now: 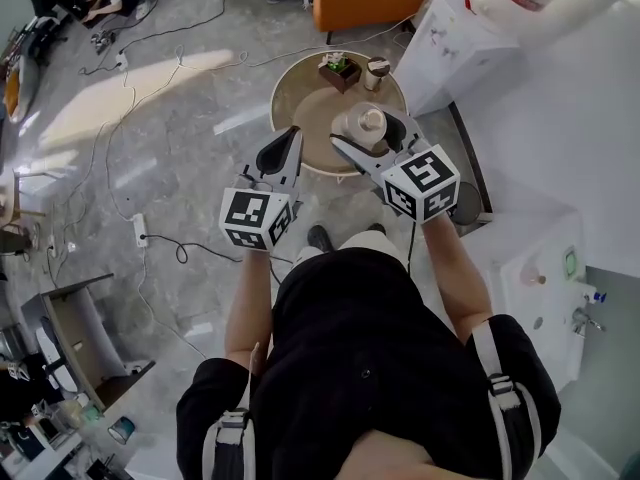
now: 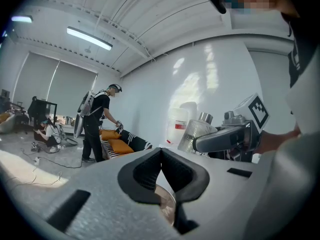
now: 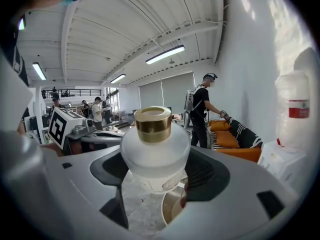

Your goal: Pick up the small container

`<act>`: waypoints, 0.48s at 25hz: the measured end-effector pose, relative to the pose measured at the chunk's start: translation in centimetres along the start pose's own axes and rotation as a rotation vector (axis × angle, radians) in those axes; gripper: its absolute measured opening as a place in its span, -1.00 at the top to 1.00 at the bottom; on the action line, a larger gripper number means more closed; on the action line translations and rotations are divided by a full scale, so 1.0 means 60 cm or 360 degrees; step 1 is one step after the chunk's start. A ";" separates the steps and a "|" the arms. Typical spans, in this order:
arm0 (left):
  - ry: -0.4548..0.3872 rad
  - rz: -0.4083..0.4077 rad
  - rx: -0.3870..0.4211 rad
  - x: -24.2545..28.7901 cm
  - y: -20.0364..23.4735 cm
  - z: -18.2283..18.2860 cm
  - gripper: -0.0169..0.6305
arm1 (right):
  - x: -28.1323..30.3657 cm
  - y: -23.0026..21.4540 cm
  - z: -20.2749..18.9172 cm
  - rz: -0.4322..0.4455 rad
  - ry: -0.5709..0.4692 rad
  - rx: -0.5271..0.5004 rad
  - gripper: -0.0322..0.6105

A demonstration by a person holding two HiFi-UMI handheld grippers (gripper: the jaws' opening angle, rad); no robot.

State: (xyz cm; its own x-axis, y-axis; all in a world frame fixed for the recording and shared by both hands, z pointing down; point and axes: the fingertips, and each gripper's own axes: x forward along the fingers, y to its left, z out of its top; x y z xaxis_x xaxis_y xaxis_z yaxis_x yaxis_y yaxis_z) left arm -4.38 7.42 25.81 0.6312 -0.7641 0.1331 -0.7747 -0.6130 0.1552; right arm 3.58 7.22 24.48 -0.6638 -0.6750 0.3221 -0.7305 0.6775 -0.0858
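Between the jaws of the right gripper (image 3: 158, 178) the small container (image 3: 155, 146) stands upright, clamped at its frosted body. The left gripper (image 2: 161, 153) is off to the side, its jaws pressed together on nothing. Farther out, only the head view places the container over the near edge of the round table (image 1: 303, 118), while only the right gripper view shows floor beneath its base, so it looks lifted clear.

Small container (image 1: 365, 120) in your right gripper (image 1: 366, 134) over the round table's (image 1: 300, 108) near edge, your left gripper (image 1: 292, 134) at its near left edge, box (image 1: 339, 72) and cup (image 1: 377, 72) on its far side, sofa (image 1: 370, 3) behind the table
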 end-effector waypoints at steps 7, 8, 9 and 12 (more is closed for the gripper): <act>-0.0007 -0.0031 0.0022 -0.002 -0.015 0.005 0.89 | -0.015 0.002 0.003 -0.0044 -0.0027 -0.0014 -0.14; -0.0004 -0.0035 0.0025 -0.004 -0.016 0.005 0.89 | -0.016 0.002 0.002 -0.0051 -0.0026 -0.0010 -0.14; -0.0001 -0.0038 0.0028 -0.004 -0.018 0.004 0.89 | -0.017 0.002 0.001 -0.0055 -0.0027 -0.0006 -0.14; 0.0005 -0.0043 0.0031 -0.006 -0.020 0.002 0.89 | -0.017 0.003 0.001 -0.0060 -0.0033 0.0002 -0.14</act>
State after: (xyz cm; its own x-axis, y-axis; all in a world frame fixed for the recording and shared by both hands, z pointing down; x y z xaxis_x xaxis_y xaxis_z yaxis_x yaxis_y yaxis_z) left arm -3.68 8.39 25.44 0.6521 -0.7465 0.1321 -0.7578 -0.6373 0.1397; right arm 4.15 8.00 24.07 -0.6391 -0.7058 0.3055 -0.7552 0.6512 -0.0754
